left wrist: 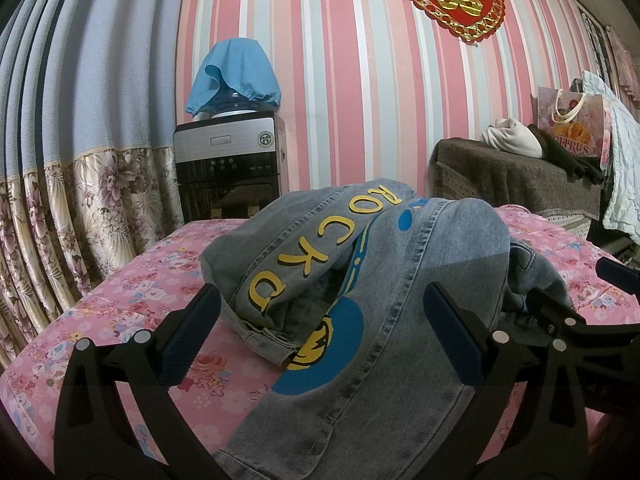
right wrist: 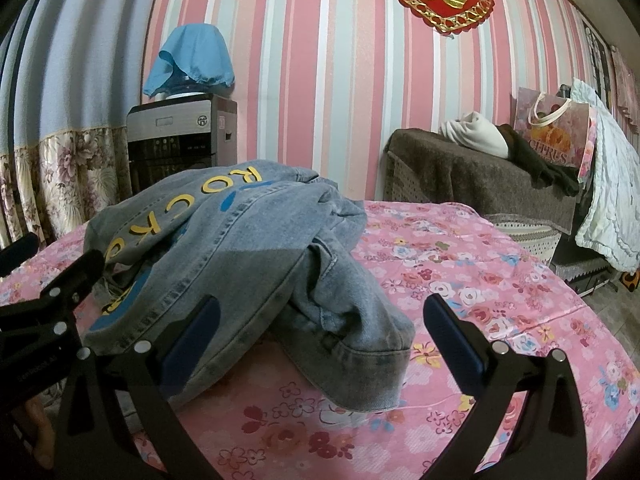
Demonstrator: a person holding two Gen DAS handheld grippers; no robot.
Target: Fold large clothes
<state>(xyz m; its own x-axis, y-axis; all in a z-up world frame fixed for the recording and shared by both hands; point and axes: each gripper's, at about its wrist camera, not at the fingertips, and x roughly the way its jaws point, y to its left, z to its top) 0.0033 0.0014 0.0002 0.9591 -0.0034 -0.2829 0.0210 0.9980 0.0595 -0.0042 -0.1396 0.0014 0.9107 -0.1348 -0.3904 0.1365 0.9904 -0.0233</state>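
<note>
Denim jacket [left wrist: 360, 264] reads "ROCK"; gift bag [left wrist: 572, 128] reads "CITRUS".

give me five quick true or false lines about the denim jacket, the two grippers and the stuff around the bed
1. The light blue denim jacket with yellow letters lies crumpled on the pink floral bedsheet. True.
2. The left gripper is clamped on a sleeve. False: its jaws stand wide open, holding nothing.
3. The right gripper is open, with the jacket's hem lying between its fingers. True.
4. A green towel covers the bottle on the black and silver water dispenser. False: the cloth cover is blue.
5. The pink floral gift bag stands on the brown blanket-covered furniture. True.
</note>
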